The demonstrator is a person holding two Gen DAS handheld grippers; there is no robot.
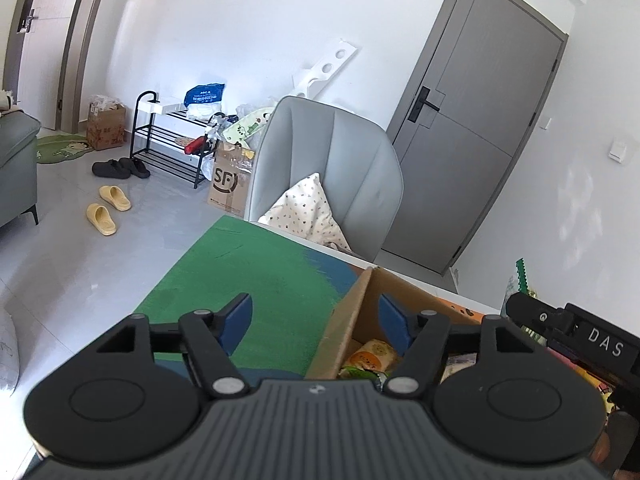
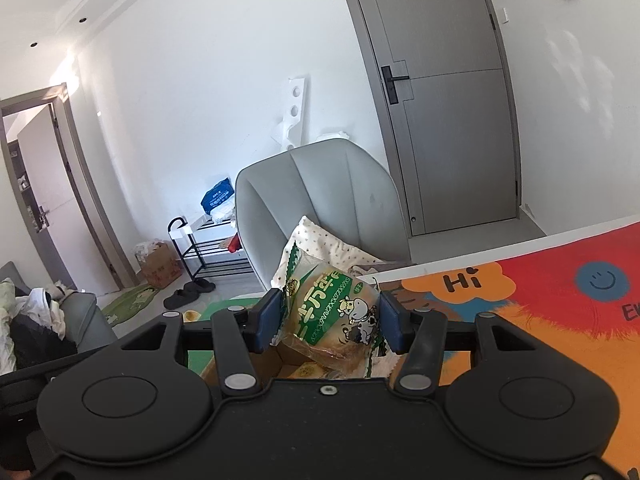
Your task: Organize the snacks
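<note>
My right gripper (image 2: 329, 320) is shut on a clear bread packet with a green label and a cartoon cow (image 2: 334, 316), held above a cardboard box (image 2: 280, 356). Its body also shows at the right of the left wrist view (image 1: 576, 340), with the packet's green edge (image 1: 520, 276) behind it. My left gripper (image 1: 316, 320) is open and empty, hovering over the left wall of the cardboard box (image 1: 352, 312). Inside the box lie several snack packets (image 1: 372, 356).
The table carries a colourful mat, green on the left (image 1: 248, 264) and orange-red with "Hi" on the right (image 2: 560, 300). A grey chair with a patterned pillow (image 1: 332, 168) stands behind the table. A shoe rack (image 1: 172, 136), boxes and slippers are on the floor.
</note>
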